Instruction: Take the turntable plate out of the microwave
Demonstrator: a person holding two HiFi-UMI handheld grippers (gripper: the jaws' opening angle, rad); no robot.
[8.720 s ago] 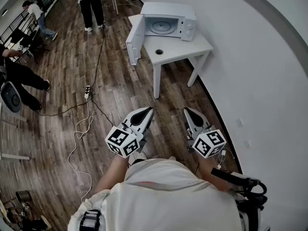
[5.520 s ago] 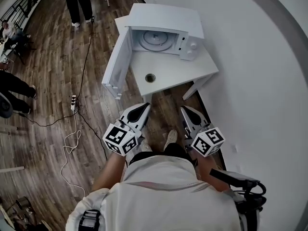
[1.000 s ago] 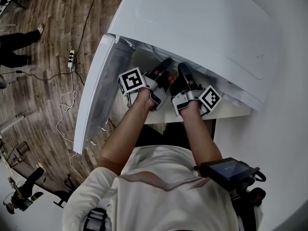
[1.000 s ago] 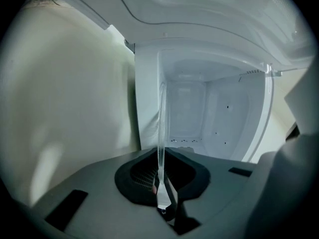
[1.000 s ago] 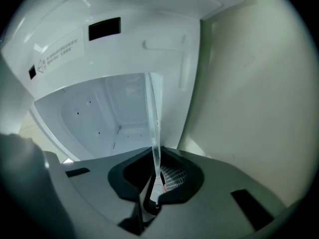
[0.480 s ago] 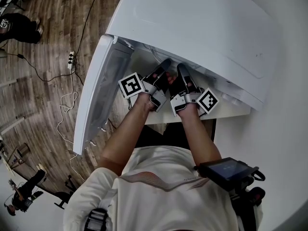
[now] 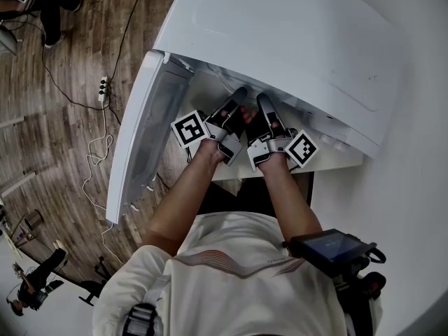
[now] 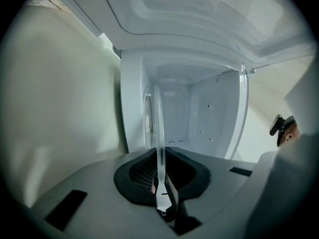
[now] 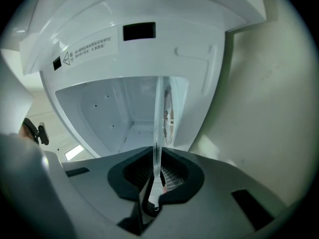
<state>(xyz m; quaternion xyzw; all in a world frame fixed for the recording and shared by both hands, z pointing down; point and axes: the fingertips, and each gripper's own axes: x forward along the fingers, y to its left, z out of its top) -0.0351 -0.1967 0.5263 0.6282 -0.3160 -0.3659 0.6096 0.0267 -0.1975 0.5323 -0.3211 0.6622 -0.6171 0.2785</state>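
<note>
The white microwave (image 7: 280, 33) stands with its door (image 7: 143, 138) swung open to the left. Both hands reach into its cavity. The clear glass turntable plate (image 8: 158, 128) shows edge-on as a thin strip in both gripper views, since both grippers are rolled on their sides. My left gripper (image 8: 160, 183) is shut on the plate's near rim, and its tips enter the opening in the head view (image 7: 241, 93). Beside it my right gripper (image 9: 153, 183) is shut on the same rim of the plate (image 9: 158, 123). In the head view (image 7: 262, 98) the microwave's top hides the plate.
The microwave sits on a white table (image 7: 329, 165) against the white wall. The open door juts out at my left over the wooden floor. A power strip (image 7: 103, 85) and cables lie on the floor; people stand at the far upper left.
Since the early frames the person has walked up to the microwave and put both grippers inside. Over the last second the grippers have barely shifted; a bystander at the upper left moved.
</note>
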